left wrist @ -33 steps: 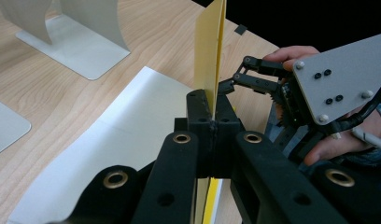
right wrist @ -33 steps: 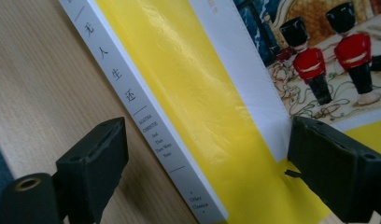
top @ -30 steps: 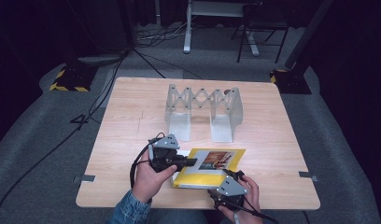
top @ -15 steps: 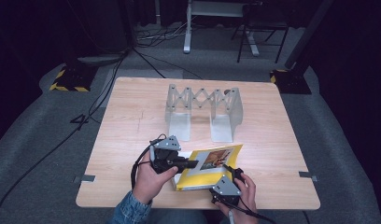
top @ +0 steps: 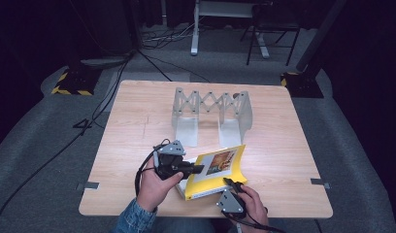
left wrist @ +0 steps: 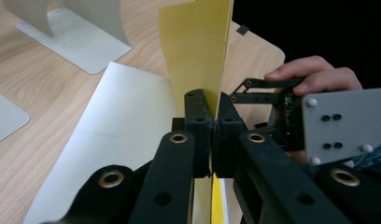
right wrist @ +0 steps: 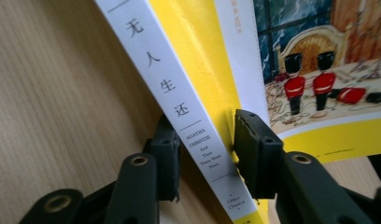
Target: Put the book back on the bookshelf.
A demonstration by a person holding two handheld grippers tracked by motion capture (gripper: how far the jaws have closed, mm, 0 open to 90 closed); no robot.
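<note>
Nearest the person, the right gripper [top: 233, 187] has its two black jaws spread around the white spine of one yellow book [top: 215, 172], which lies at the front edge of the wooden table [top: 133, 121]. It cannot be told if the jaws press the spine. The spine reads "AGATHA CHRISTIE" under Chinese characters, and the glossy cover shows two red toy soldiers. The left gripper [top: 196, 169] pinches the thin yellow cover [left wrist: 198, 46], lifted above a white page [left wrist: 114, 135]. Farther back stands one grey metal folding rack [top: 210, 114] with a zigzag back.
</note>
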